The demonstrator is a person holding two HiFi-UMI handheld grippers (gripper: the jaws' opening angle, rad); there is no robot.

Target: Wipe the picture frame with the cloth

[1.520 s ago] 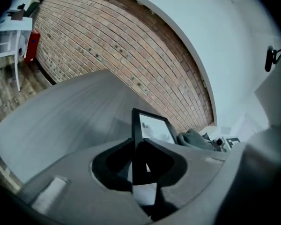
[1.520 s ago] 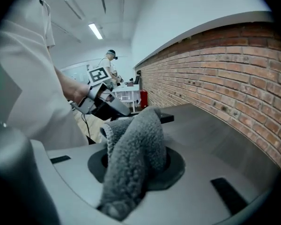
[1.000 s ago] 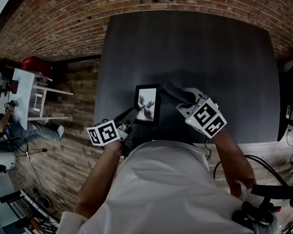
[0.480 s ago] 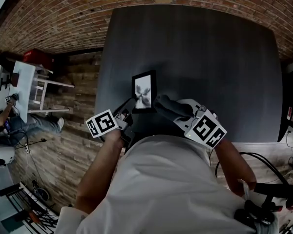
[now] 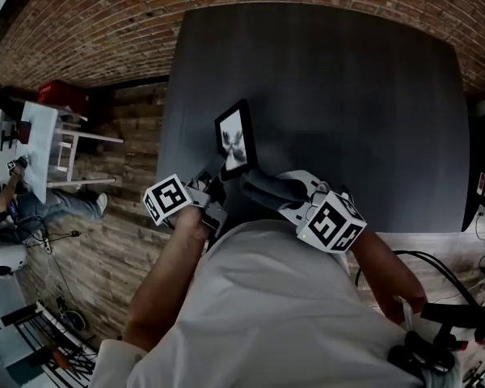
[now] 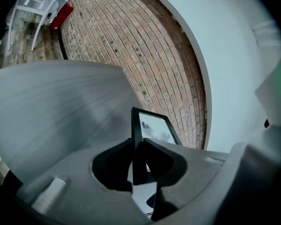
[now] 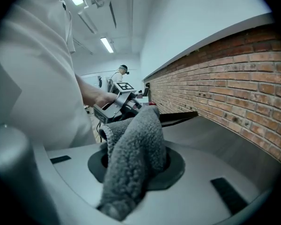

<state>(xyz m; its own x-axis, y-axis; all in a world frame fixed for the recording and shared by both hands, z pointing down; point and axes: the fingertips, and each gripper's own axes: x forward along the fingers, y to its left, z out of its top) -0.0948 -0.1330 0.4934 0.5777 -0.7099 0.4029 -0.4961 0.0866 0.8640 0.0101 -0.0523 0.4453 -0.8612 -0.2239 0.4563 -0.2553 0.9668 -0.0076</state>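
Nearest, the person's white shirt (image 5: 267, 314) fills the bottom of the head view and hides part of both arms. The right gripper (image 7: 136, 165) is clamped on a gray cloth (image 7: 133, 153), which bulges up between its jaws and blocks much of that gripper's own view. Just left of it, the left gripper (image 6: 138, 161) pinches the lower edge of the picture frame (image 5: 234, 136), held tilted over the near left part of the dark table (image 5: 347, 111). The head view does not show that grip clearly; the left gripper view does. Beyond lie a brick wall (image 5: 105, 31) and a white chair (image 5: 69, 164). Only the right gripper view shows ceiling lights (image 7: 107, 45).
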